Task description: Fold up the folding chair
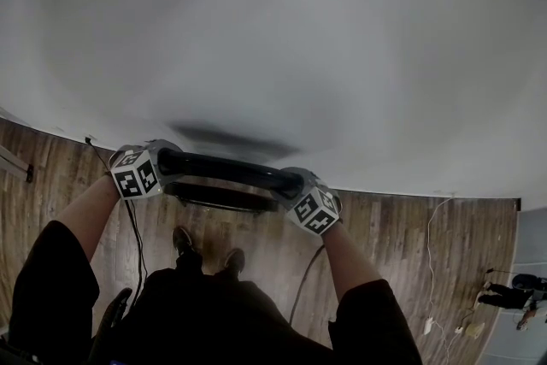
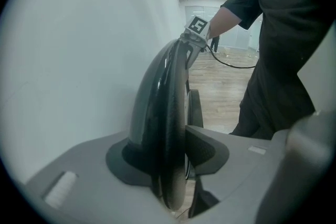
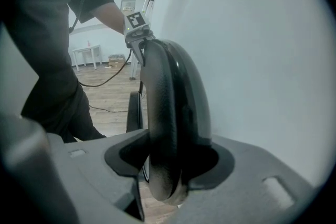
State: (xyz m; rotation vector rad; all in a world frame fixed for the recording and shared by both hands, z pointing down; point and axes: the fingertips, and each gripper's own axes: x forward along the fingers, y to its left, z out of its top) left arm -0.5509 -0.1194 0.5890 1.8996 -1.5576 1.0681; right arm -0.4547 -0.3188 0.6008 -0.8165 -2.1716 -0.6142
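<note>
The folded black chair point(image 1: 226, 171) stands on edge close to a white wall, its top edge level between my two grippers. My left gripper point(image 1: 171, 171) straddles the left end and my right gripper point(image 1: 295, 188) the right end. In the left gripper view the chair's glossy back and textured seat point(image 2: 163, 107) run between the jaws of the left gripper point(image 2: 170, 157), which stand apart around it. In the right gripper view the same edge point(image 3: 168, 102) lies between the parted jaws of the right gripper point(image 3: 170, 160). Each view shows the other gripper's marker cube at the far end.
A white wall point(image 1: 282, 30) fills the space just beyond the chair. The wooden floor point(image 1: 402, 226) carries a black cable point(image 1: 303, 278) and a white cable point(image 1: 432, 269). My shoes point(image 1: 205, 248) stand below the chair. Another person point(image 1: 513, 291) is far right. A small table point(image 3: 86, 52) stands far off.
</note>
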